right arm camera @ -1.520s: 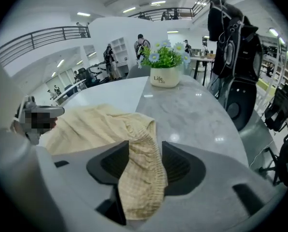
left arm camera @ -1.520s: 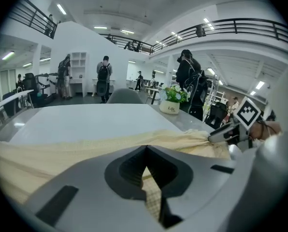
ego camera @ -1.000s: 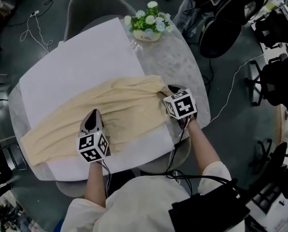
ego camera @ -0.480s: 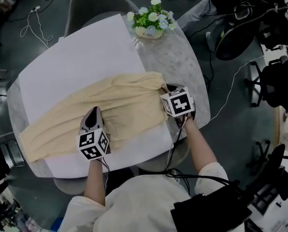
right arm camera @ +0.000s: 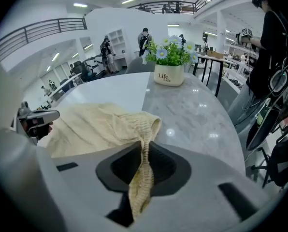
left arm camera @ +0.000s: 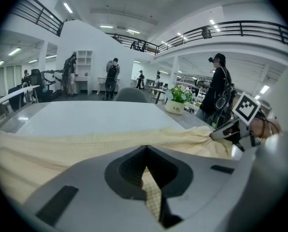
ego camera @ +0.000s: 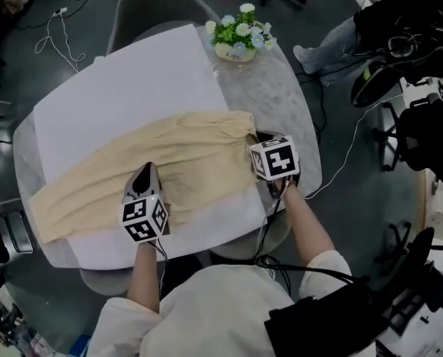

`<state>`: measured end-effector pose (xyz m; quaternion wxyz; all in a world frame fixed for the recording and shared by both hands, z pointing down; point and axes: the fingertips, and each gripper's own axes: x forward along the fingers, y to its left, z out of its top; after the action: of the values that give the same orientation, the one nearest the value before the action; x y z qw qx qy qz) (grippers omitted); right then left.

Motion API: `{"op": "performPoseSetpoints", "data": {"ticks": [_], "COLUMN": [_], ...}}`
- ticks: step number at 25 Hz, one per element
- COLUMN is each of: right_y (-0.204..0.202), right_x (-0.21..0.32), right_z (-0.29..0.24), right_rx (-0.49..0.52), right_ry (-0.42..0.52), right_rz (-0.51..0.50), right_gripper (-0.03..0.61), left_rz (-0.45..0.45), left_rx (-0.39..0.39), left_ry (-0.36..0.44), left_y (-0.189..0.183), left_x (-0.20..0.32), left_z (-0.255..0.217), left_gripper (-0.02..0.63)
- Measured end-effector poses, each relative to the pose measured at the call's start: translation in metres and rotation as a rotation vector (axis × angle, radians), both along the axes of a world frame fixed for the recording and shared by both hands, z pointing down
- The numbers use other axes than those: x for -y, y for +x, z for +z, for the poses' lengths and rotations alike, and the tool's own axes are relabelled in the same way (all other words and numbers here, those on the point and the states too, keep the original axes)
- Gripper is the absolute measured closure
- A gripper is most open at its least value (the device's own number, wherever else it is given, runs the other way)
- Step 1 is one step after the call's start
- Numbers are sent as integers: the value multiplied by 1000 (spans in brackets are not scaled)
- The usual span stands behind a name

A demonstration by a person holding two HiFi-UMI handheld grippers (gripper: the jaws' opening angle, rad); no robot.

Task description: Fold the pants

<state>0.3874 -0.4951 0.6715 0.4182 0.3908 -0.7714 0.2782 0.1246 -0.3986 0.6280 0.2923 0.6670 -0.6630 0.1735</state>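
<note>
Pale yellow pants (ego camera: pixel 154 162) lie lengthwise across a white sheet (ego camera: pixel 125 88) on the table. My left gripper (ego camera: pixel 141 175) sits on the near edge of the pants at mid-length. In the left gripper view a fold of cloth (left arm camera: pixel 62 149) runs into the narrow gap of the left gripper (left arm camera: pixel 146 178), which is shut on it. My right gripper (ego camera: pixel 257 141) is at the pants' right end. Its jaws are closing, and in the right gripper view the right gripper (right arm camera: pixel 143 178) pinches a bunched strip of pants (right arm camera: pixel 95 124) that is lifted slightly off the table.
A white pot of flowers (ego camera: pixel 240 39) stands on the bare marble tabletop (ego camera: pixel 281 103) at the far right. A grey chair (ego camera: pixel 158 6) is behind the table. Office chairs (ego camera: pixel 422 132) and a cable (ego camera: pixel 355 132) are on the floor to the right.
The right end of the pants has been gathered and pinched by my right gripper, which has risen slightly. The left gripper has stayed where it was.
</note>
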Motion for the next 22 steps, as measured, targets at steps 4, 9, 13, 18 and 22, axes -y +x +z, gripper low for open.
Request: {"op": "performPoseSetpoints", "data": {"ticks": [4,9,13,18,22], "right_y": [-6,-23,-40,-70,-101], "right_x": [-5,-16,-30,-48,-60], "right_z": [-16,-44,-67,-91,-114], "right_rx": [11,13,12,-7,-16], "right_ry": [14,45,68,88,119], "right_rz": [7,-5,-20,-41,-77], "right_gripper": [535,536,537,538,538], "left_rz": [-2,-17,-36,-64,-77], "left_rx": [-6,-8,-9,-18,-18], "left_ry": [14,20,30,40,63], "left_y": [-6,-18,-33,-60,-76], "left_x": [-3,-18,-35,-56,-68], "left_z": [-8,-21,-33,-43,-54], "left_gripper": [609,609,609,609,609]}}
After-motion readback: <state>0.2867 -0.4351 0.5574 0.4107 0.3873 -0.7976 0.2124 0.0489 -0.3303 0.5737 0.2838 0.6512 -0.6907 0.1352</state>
